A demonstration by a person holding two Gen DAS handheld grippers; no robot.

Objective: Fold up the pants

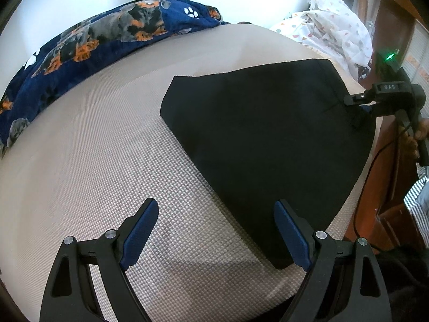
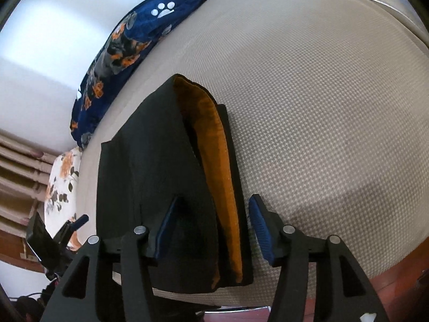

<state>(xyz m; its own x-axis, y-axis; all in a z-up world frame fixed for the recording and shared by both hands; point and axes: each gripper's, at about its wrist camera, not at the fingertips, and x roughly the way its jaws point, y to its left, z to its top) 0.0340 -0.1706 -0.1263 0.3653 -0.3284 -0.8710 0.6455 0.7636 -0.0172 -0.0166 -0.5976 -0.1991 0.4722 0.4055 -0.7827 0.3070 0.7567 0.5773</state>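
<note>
Blue-padded left gripper (image 1: 215, 233) gapes empty above black folded pants (image 1: 268, 145) on beige woven mattress (image 1: 107, 161); right gripper (image 2: 211, 228) spread wide, marking perhaps "OAS".

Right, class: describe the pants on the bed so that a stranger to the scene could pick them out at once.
Start from the wide beige textured mattress that fills both views. A dog-print navy blanket lines its far edge, and the pants lie flat near the opposite edge. They are the only plain black cloth there, with an orange lining showing at the opening.
</note>
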